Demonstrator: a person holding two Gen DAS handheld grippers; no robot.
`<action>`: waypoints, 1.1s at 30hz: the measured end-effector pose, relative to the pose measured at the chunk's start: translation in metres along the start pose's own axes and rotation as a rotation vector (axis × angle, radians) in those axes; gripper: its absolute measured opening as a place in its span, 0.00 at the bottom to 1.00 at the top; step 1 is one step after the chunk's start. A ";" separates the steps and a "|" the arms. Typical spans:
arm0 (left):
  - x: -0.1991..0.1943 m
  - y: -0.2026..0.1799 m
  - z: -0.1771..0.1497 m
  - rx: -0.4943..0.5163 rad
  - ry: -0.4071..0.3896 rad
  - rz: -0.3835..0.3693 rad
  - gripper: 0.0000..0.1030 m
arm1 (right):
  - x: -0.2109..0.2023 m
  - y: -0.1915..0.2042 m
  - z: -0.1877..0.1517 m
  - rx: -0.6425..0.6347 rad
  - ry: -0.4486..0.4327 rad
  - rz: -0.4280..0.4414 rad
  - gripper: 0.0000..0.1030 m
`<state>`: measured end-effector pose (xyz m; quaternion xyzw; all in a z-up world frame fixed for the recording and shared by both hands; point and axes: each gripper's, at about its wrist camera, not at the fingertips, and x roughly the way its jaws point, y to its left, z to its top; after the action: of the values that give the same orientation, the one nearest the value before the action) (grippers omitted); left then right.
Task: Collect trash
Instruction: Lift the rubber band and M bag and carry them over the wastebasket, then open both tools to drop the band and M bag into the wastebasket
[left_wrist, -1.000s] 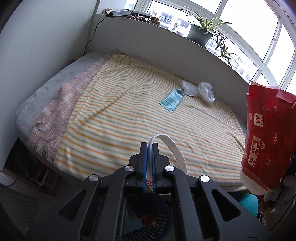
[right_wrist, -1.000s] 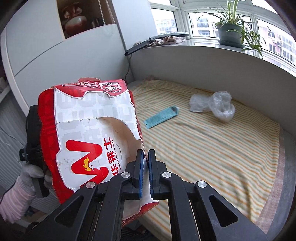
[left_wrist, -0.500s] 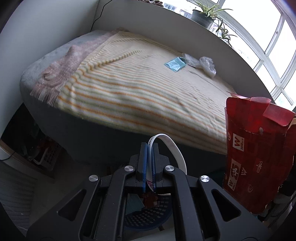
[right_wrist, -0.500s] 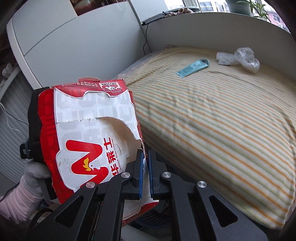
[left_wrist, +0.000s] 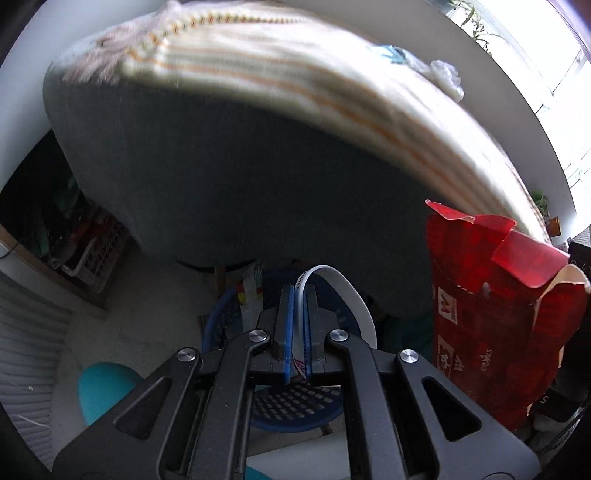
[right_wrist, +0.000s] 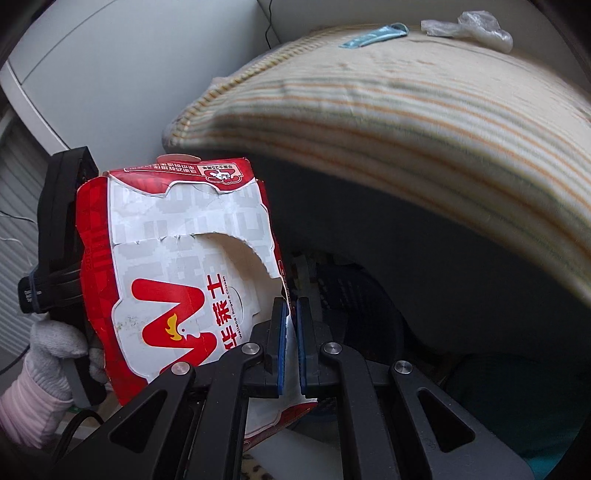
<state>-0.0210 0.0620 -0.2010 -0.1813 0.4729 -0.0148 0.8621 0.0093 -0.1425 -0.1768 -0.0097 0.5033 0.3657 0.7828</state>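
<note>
Now left claw (left_wrist: 298, 325) pinches white cup (left_wrist: 343, 295); right claw (right_wrist: 290, 332) clamps red carton (right_wrist: 177, 266) (above blue basket (left_wrist: 295, 410)).

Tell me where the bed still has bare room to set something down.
The striped blanket is bare from its near edge back to the blue wrapper and the crumpled plastic bag at the far side. Below, the blue basket already holds trash.

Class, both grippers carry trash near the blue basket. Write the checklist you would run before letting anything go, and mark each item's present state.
1. Left gripper shut on the white paper cup: ok.
2. Right gripper shut on the red carton: ok.
3. Cup above the blue basket: ok.
4. Carton above the basket: cannot tell.
5. Room left in the basket: cannot tell.
6. Bed cleared: not ok, the blue tube and plastic wrap are on it.
</note>
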 end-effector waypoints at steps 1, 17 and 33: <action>0.005 0.001 -0.002 -0.006 0.011 0.001 0.02 | 0.005 -0.002 -0.003 0.013 0.009 -0.003 0.04; 0.067 0.012 -0.034 -0.013 0.143 0.083 0.02 | 0.071 -0.027 -0.015 0.098 0.119 -0.101 0.05; 0.081 0.019 -0.038 -0.024 0.169 0.109 0.02 | 0.076 -0.016 -0.025 0.103 0.138 -0.134 0.08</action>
<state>-0.0101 0.0526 -0.2909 -0.1636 0.5532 0.0226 0.8165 0.0158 -0.1210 -0.2547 -0.0279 0.5723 0.2847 0.7685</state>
